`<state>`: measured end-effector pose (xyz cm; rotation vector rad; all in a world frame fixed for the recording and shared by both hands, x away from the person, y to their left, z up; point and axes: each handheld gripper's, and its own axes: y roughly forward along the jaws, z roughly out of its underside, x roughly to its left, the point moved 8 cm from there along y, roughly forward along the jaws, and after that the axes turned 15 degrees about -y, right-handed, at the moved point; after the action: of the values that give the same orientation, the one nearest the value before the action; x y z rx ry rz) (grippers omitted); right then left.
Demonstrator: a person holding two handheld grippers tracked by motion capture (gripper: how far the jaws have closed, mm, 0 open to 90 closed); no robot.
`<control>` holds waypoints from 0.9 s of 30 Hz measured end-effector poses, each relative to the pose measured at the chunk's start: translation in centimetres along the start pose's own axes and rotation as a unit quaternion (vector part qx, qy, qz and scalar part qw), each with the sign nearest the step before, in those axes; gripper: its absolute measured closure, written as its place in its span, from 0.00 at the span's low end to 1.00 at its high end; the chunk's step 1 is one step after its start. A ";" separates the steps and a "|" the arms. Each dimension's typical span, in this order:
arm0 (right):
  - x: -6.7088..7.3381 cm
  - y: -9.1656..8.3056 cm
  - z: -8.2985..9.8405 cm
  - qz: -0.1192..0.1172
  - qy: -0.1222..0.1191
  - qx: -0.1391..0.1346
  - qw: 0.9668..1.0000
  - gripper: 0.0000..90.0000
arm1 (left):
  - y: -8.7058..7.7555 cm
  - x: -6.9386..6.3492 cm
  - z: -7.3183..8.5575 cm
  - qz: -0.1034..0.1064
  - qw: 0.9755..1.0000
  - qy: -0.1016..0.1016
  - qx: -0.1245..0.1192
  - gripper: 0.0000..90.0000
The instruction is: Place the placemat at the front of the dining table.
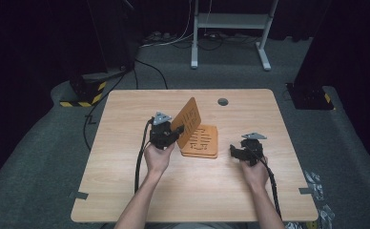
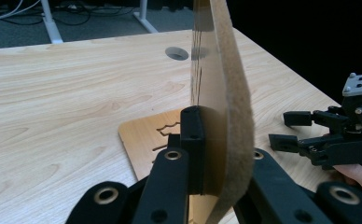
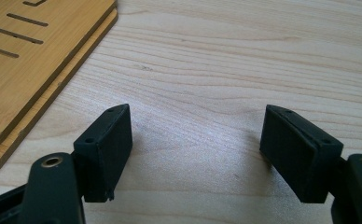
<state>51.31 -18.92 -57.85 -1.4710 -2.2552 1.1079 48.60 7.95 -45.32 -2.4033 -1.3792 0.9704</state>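
Note:
My left gripper [image 1: 176, 134] [image 2: 223, 149] is shut on the lower edge of a thin orange-brown board [image 1: 189, 119] [image 2: 216, 70]. It holds that board upright and tilted over a flat stack of slotted wooden boards [image 1: 203, 142] [image 2: 144, 140] [image 3: 25, 56] at the table's middle. The held board's far face looks felt-like. To the right of the stack, my right gripper [image 1: 234, 150] [image 3: 195, 144] [image 2: 291, 133] rests low over the table [image 1: 197, 191], open with bare wood between its jaws.
A round cable hole [image 1: 222, 101] [image 2: 177, 53] lies behind the stack. Beyond the table stand a white frame's legs [image 1: 264, 57], cables on grey carpet, and black stands with yellow-black tape [image 1: 85, 93] at the left and at the right [image 1: 312, 95].

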 end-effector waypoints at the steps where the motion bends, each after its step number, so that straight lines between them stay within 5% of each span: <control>1: 0.0 0.0 0.0 0.000 0.000 0.000 1.000 0.28 | 0.0 0.1 0.0 -0.001 1.000 0.001 -0.001 0.95; 27: 0.0 0.0 0.0 0.000 0.000 0.000 1.000 0.28 | -1.8 2.7 -0.2 -0.025 0.999 -0.015 -0.020 0.95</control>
<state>51.31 -18.92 -57.84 -1.4714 -2.2549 1.1075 48.39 11.19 -45.48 -2.3804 -1.4736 0.9785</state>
